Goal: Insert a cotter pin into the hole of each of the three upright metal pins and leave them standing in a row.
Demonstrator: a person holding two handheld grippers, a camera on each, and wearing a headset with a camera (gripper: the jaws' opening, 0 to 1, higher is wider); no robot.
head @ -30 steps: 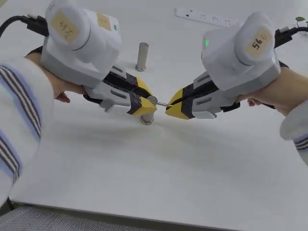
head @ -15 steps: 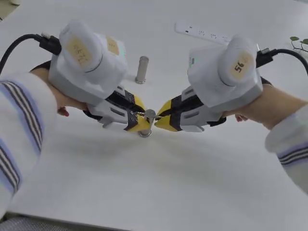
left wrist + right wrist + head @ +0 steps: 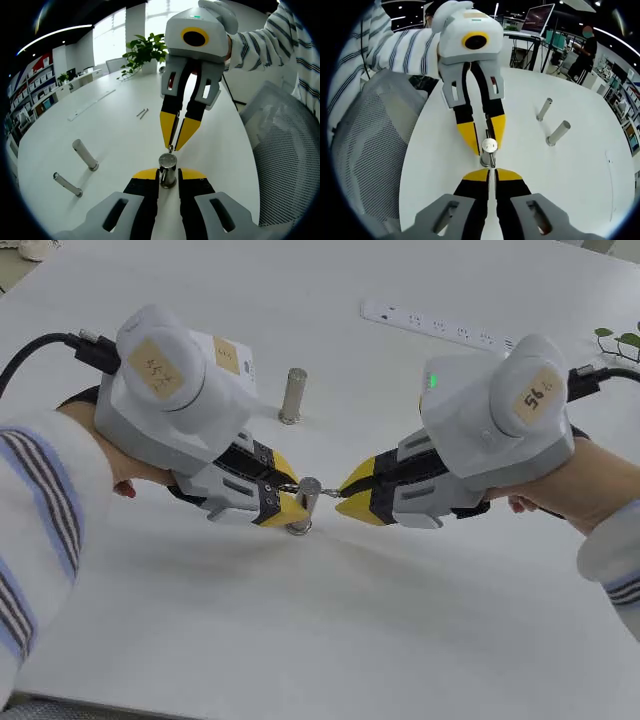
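An upright metal pin (image 3: 305, 502) stands on the white table with my left gripper (image 3: 290, 502) shut on its shaft. In the left gripper view the pin (image 3: 168, 170) sits between that gripper's yellow tips. My right gripper (image 3: 350, 495) faces it from the right, shut on a thin cotter pin (image 3: 326, 493) whose free end is at the pin's head. In the right gripper view the cotter pin (image 3: 492, 164) runs from the shut tips to the metal pin (image 3: 489, 147). Two more metal pins (image 3: 85, 155) (image 3: 67, 185) stand farther back.
A white power strip (image 3: 440, 325) lies at the far side of the table, with a potted plant (image 3: 147, 52) beyond it. Spare cotter pins (image 3: 142, 113) lie on the table behind the right gripper. A mesh chair (image 3: 370, 140) stands at the table's near edge.
The right gripper carried the cotter pin left up to the metal pin's head, then eased back a little. The left gripper kept hold of the metal pin. The head camera shifted.
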